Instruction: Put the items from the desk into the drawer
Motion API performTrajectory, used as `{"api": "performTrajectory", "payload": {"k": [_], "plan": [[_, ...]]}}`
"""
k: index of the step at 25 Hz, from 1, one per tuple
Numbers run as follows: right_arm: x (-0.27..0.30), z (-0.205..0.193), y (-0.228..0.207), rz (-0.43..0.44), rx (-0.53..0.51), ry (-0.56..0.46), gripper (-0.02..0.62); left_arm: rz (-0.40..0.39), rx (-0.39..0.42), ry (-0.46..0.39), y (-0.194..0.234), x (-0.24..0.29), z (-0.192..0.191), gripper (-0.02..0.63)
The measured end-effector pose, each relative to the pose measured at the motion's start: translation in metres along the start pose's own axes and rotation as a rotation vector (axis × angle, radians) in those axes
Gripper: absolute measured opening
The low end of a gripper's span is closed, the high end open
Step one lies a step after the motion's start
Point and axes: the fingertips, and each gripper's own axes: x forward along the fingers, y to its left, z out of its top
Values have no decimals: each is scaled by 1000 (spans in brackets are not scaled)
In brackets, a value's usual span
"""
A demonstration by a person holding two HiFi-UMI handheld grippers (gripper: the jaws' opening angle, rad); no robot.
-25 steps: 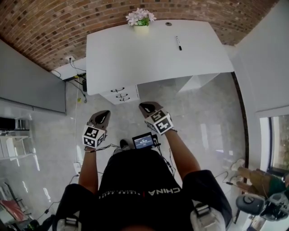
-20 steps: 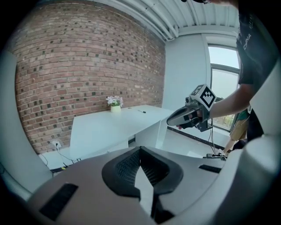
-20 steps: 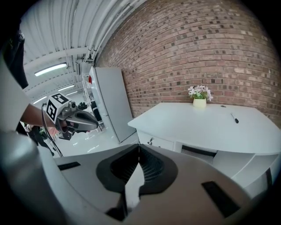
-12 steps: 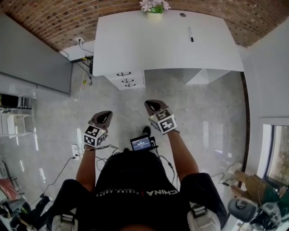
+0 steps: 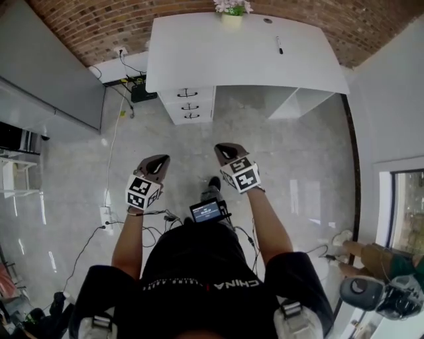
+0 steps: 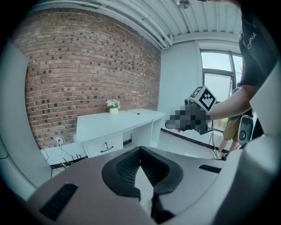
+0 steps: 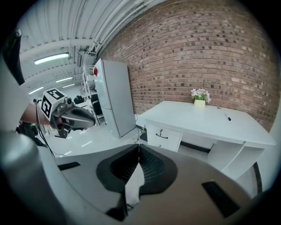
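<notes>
White desk point(image 5: 218, 63) stands against the brick wall point(image 5: 86, 26). Its three-drawer unit point(image 5: 188, 104) sits under the left end, every drawer closed. Well short of it, over the floor point(image 5: 298, 165), the left gripper point(image 5: 156, 163) and right gripper point(image 5: 225, 151) each have jaws pressed together on nothing. A potted flower point(image 5: 231, 13) sits at the desk's back edge, and a black marker point(image 5: 279, 45) lies to its right.

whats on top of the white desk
On the white desk: a small flower pot at the back edge, a black pen toward the right. The drawers are shut, so their insides are hidden.
</notes>
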Motion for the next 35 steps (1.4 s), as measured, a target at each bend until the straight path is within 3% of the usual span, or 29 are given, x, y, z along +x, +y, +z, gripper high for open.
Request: {"api": "performTrajectory", "payload": {"k": [8,13,24,35], "plan": [[-39,-16,97,-53,-33,-21,15,-5,17,-55,-29,-74,-26,11],[-64,-26,129,-73,-34,-27,15,-15,14,-62,-50,-98,-39,11],[-103,-33,116,-54,-104,-17,15,19,-14,-80,-80,-93,-21,11],[-120,-32,69,-31,-111,-42,15,10,-15,-79,-115,-44,14,11]]}}
